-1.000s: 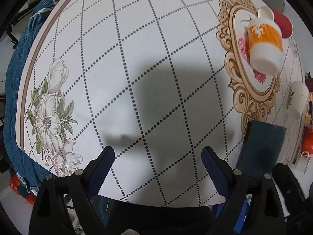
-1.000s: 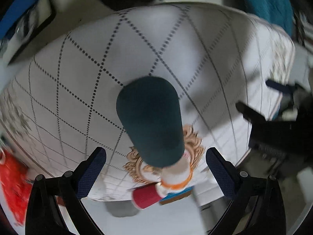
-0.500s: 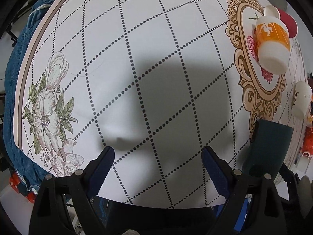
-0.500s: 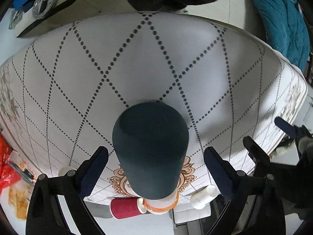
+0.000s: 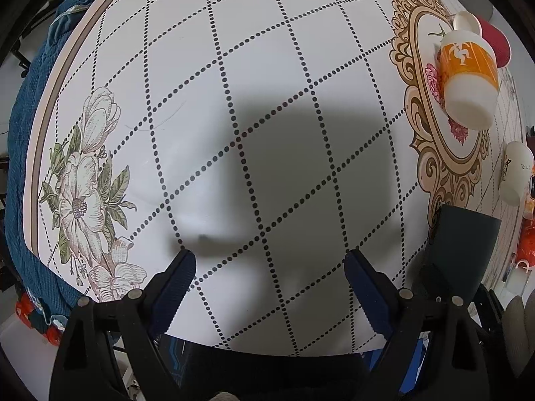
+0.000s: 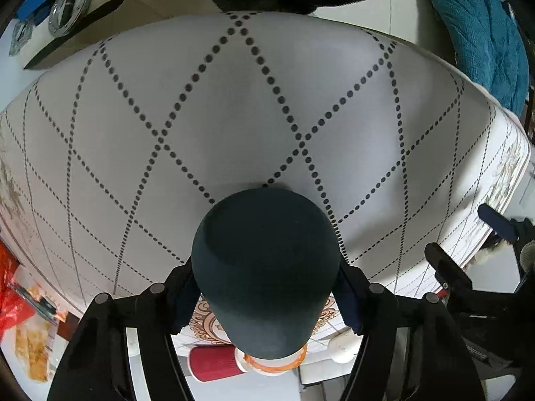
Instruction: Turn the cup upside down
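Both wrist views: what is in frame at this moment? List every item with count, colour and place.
cup: 1, dark teal, between the right tool's fingers, closed end toward camera
mug: 1, white with orange band, on the gold-framed print
paper cup: 1, red, behind the mug
small cup: 1, white, near the table's right edge
table: 1, white, dotted diamond pattern, flower print
cloth: 1, teal, beyond the table edge
left tool: open, above bare table
right tool: shut on cup

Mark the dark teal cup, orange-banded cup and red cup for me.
dark teal cup [image 6: 267, 267]: right wrist view, on its closed base.
orange-banded cup [image 5: 468, 67]: left wrist view, on the orange band.
red cup [image 6: 214, 364]: right wrist view, on its ribbed side.
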`<move>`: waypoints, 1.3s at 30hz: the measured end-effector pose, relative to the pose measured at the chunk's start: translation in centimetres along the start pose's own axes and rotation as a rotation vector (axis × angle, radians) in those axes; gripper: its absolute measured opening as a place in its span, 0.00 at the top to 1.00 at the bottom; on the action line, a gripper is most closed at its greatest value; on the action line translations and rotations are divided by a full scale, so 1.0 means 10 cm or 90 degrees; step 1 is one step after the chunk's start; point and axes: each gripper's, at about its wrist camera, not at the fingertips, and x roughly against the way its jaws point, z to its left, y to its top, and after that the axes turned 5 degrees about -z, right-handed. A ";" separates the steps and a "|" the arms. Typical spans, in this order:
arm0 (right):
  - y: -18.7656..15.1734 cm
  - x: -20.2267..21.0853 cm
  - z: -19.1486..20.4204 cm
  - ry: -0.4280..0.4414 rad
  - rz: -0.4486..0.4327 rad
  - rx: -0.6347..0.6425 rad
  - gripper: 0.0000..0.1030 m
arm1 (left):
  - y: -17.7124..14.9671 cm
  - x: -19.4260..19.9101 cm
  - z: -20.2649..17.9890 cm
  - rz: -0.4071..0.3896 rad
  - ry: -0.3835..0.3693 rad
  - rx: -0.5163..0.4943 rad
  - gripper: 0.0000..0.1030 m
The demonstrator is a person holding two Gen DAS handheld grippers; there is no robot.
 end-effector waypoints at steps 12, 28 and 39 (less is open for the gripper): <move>0.07 -0.16 -0.54 0.056 0.020 -0.167 0.31 | 0.02 0.07 0.08 -0.007 0.010 -0.007 0.12; -0.57 -0.70 -1.36 0.392 0.061 -0.639 0.31 | 0.03 0.25 0.02 -0.022 0.019 -0.012 0.12; -1.24 -1.26 -1.60 0.671 0.043 -0.993 0.31 | -0.07 0.29 -0.14 -0.023 0.024 -0.018 0.12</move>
